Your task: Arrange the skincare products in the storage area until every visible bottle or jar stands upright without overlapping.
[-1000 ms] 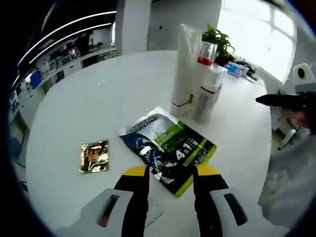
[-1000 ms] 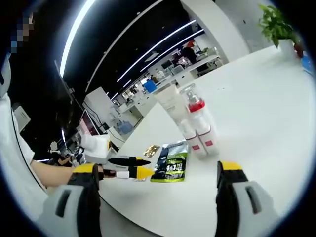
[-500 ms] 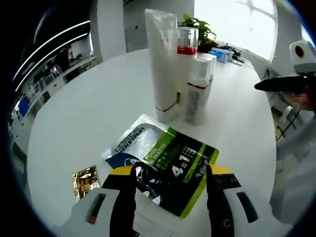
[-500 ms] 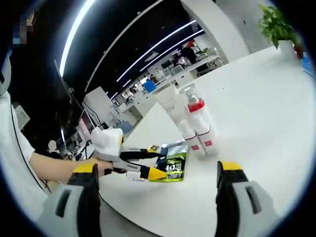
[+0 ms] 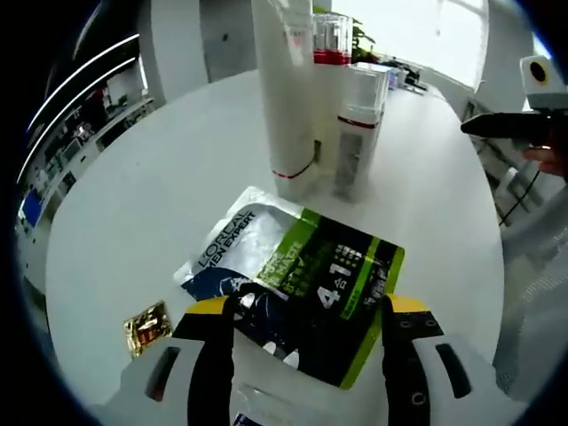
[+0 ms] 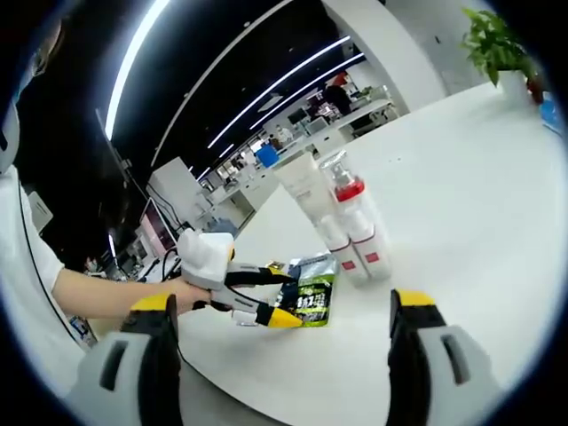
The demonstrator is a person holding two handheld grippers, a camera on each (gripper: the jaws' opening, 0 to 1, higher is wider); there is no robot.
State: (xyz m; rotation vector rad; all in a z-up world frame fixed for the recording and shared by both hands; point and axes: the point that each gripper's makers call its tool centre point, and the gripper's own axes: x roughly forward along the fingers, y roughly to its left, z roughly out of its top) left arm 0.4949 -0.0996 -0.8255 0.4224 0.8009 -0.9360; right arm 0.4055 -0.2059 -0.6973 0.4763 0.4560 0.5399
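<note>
Left gripper (image 5: 303, 311) closer to pouch (image 5: 297, 280) than a second ago; fingers spread, straddling pouch's near end, not pinching. Gold sachet (image 5: 146, 326) now further left in left gripper view. Right gripper (image 6: 282, 319) unmoved, fingers wide apart, holding nothing.

Pouch flat on tabletop (image 5: 142, 204), long axis diagonal, print up. Just beyond: tube (image 5: 282, 89), pump bottle (image 5: 328, 62), clear-cap bottle (image 5: 357, 129), all upright, tight cluster. Plant (image 6: 497, 44) at far edge.
</note>
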